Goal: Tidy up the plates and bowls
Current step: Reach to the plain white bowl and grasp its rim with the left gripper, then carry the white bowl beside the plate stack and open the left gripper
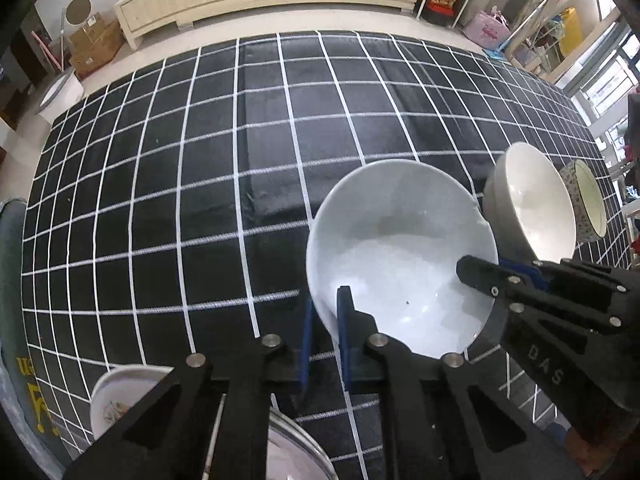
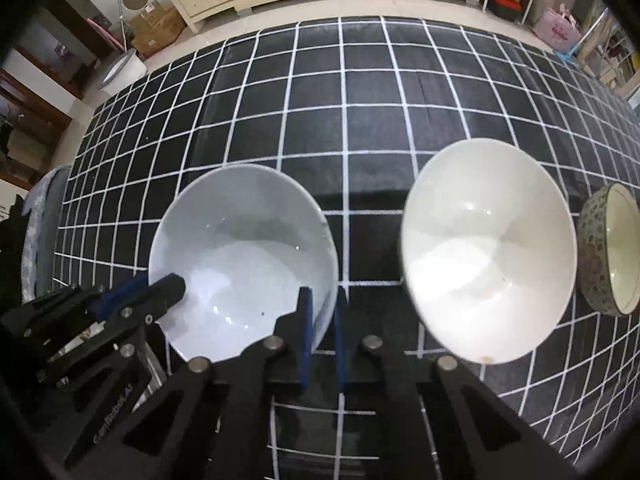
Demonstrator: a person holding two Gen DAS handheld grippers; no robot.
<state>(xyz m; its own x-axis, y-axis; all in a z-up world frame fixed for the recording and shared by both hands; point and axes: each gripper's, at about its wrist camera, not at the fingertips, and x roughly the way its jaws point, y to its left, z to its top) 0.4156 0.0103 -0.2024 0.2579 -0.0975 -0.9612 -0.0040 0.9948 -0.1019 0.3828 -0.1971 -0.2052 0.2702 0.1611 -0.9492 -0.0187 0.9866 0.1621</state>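
Bench [image 1: 160, 160]: black cloth with a white grid, wide and bare on its far half. Keep any set-down inside that open area.

Pale blue-white bowl [image 1: 400, 248]: the largest vessel, sitting near the front of the bench, left of the cream bowl. Both tools have it by the rim, on opposite sides. Whether its foot still rests on the cloth you cannot tell from these views.

Cream bowl [image 2: 488, 248]: just right of the held bowl, apart from it. It looks the likely nesting partner, judged only from the task.

Patterned small bowl [image 2: 608, 256]: far right, just beside the cream bowl.

A decorated plate [image 1: 120, 396] and a metal pan rim [image 1: 296, 452] lie at the near left edge, partly hidden.

Left tool [image 1: 325, 332]: blue pads closed onto the left rim, one pad inside the wall and one outside.

Right tool [image 2: 322, 320]: closed the same way on the right rim.

Notes for you on the step in hand:
- Raise both hands together and level; uneven lift will twist the rim in the pads.
- A thin glazed wall can slip, so hold the pinch firm and avoid tilting.
- Clear the cream bowl's rim before moving right.
- Lower straight down, then release both sides at once.
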